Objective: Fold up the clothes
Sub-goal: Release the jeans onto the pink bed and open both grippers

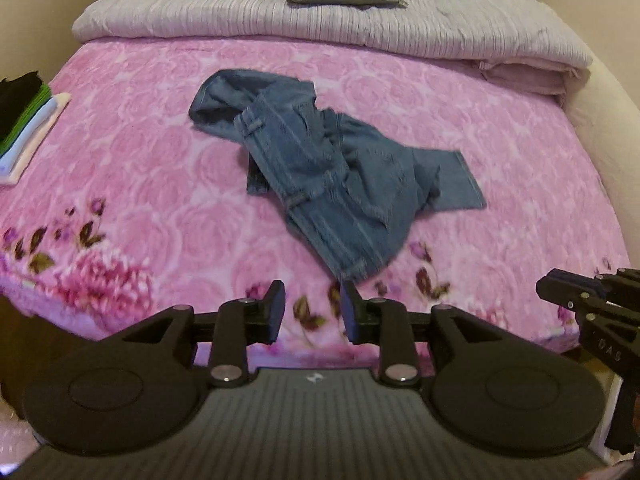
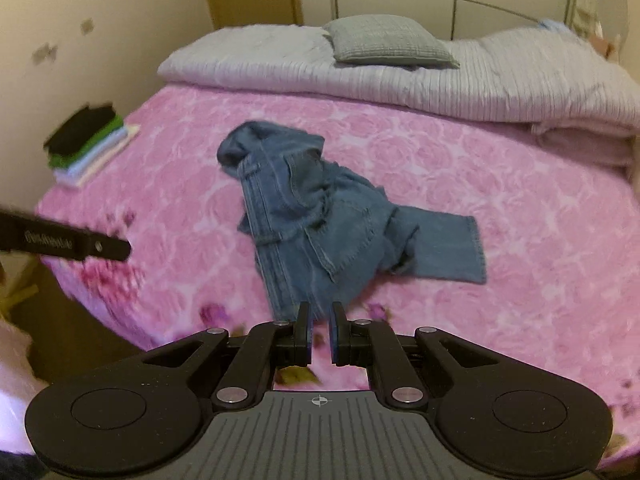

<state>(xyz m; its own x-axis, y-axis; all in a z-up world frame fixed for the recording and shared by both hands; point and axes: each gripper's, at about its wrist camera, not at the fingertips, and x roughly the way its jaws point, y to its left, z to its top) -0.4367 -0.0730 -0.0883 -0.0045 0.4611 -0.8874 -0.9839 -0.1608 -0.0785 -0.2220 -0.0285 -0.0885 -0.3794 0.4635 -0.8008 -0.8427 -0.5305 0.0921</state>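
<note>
Crumpled jeans [image 1: 328,172] on pink bed [image 1: 140,152]; left hand-held gripper [image 1: 313,312] spread and empty, right hand-held gripper [image 2: 320,336] nearly pressed together, empty.

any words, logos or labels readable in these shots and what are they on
"DAS": on the right gripper, seen in the left wrist view.
White lettering on the left gripper, seen in the right wrist view: too blurred to read.
Jeans, pink blanket: no text visible.
</note>
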